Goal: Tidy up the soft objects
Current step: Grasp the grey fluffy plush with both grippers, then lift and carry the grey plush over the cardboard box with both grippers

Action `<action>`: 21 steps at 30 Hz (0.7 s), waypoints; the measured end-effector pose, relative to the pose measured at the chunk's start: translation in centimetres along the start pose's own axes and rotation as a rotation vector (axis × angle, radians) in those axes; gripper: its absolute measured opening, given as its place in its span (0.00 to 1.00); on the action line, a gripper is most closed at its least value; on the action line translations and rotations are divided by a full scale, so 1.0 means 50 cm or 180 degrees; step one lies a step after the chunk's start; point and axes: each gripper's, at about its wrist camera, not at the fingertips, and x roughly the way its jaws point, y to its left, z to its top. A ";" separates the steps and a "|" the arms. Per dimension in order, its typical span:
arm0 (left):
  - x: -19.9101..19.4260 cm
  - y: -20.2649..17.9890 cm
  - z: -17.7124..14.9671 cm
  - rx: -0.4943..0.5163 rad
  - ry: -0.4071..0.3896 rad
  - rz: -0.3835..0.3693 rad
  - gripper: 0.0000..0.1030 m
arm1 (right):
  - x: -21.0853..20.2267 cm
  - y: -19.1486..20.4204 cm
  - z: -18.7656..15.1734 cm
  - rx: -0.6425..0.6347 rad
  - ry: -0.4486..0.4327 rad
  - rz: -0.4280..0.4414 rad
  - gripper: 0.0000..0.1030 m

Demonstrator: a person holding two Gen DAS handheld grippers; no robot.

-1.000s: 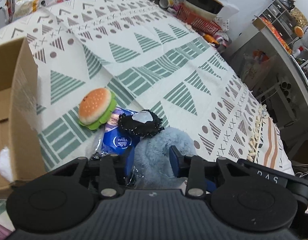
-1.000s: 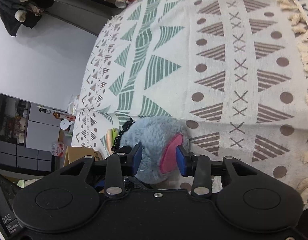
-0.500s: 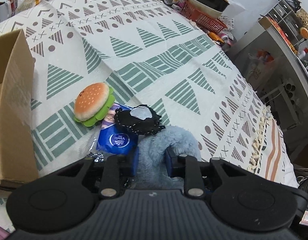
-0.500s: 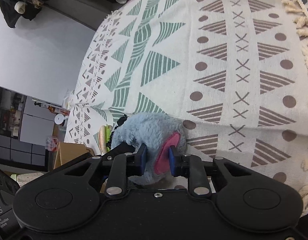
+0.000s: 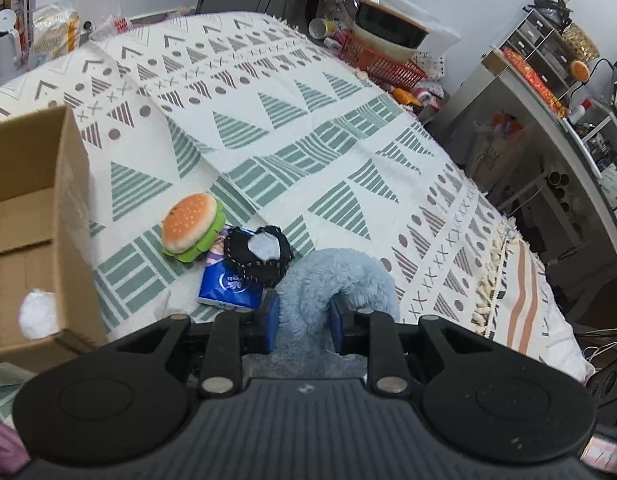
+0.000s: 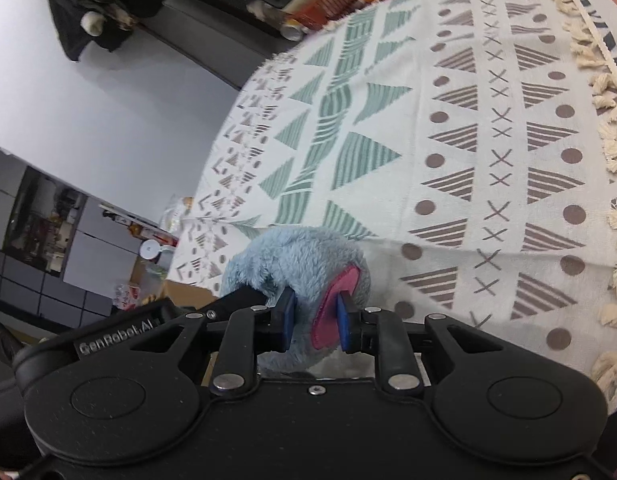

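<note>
A fluffy blue plush toy [image 5: 340, 276] with a pink patch [image 6: 334, 304] is pinched from two sides. My left gripper [image 5: 302, 320] is shut on its blue fur, and my right gripper [image 6: 314, 320] is shut on it by the pink patch; the toy looks raised above the patterned cloth [image 5: 288, 132]. On the cloth just beyond lie a burger plush [image 5: 190, 226], a black stitched pouch [image 5: 258, 252] and a blue tissue pack [image 5: 228, 284]. An open cardboard box [image 5: 32, 216] stands at the left with a white fluffy ball [image 5: 38, 318] inside.
A red basket [image 5: 382, 66] with bowls and clutter sits at the cloth's far edge. A shelf and desk with small items [image 5: 548, 80] stand at the right. The cloth's tasselled edge [image 6: 612, 152] runs along the right. My left gripper's body [image 6: 120, 334] shows in the right wrist view.
Both grippers closed from open onto the blue plush toy and lifted it. The burger, pouch and tissue pack now sit farther below in the left wrist view.
</note>
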 end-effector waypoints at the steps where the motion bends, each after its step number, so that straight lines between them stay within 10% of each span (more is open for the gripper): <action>1: -0.010 0.001 0.001 0.0001 -0.0016 -0.0007 0.24 | -0.008 0.007 -0.004 -0.0036 -0.0032 0.0032 0.21; 21: -0.213 0.078 -0.007 -0.0179 -0.0361 -0.0290 0.24 | -0.104 0.169 -0.079 -0.0513 -0.0263 0.0126 0.19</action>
